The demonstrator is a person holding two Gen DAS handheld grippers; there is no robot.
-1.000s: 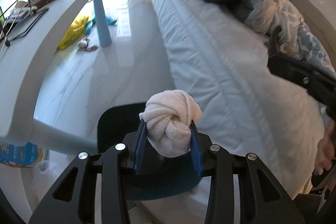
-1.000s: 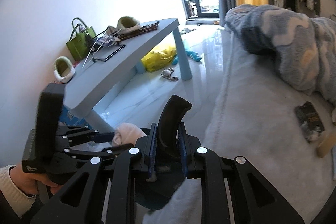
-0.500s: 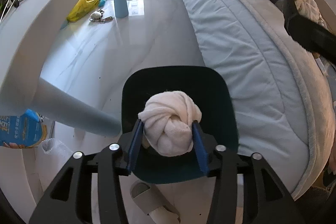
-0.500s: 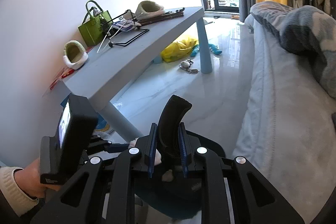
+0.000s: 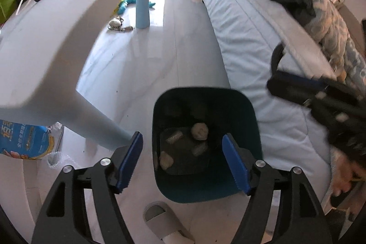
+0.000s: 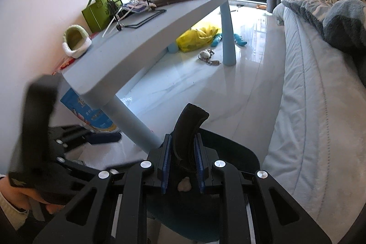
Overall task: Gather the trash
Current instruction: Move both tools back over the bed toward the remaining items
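A dark teal bin (image 5: 249, 120) stands on the floor between the table and the bed. Several crumpled wads lie in it, among them a whitish ball (image 5: 199, 131). My left gripper (image 5: 181, 137) hangs right over the bin, its jaws opening with nothing between them. My right gripper (image 6: 183, 138) is shut on a black curved piece (image 6: 191, 122) above the bin's rim (image 6: 240, 150); one wad (image 6: 184, 184) shows below the pads. Each gripper appears blurred in the other's view: the left gripper (image 6: 34, 129), the right gripper (image 5: 320, 102).
A pale blue table (image 5: 57, 33) with a leg (image 5: 100, 129) stands just left of the bin, the bed (image 5: 251, 42) to the right. A slipper (image 5: 160, 221) lies in front of the bin. A blue packet (image 5: 20, 141), keys (image 6: 205, 55) and a yellow bag (image 6: 196, 37) lie under the table.
The left jaws have spread and let go of the white wad, which now lies in the bin. Both grippers have moved closer over the bin.
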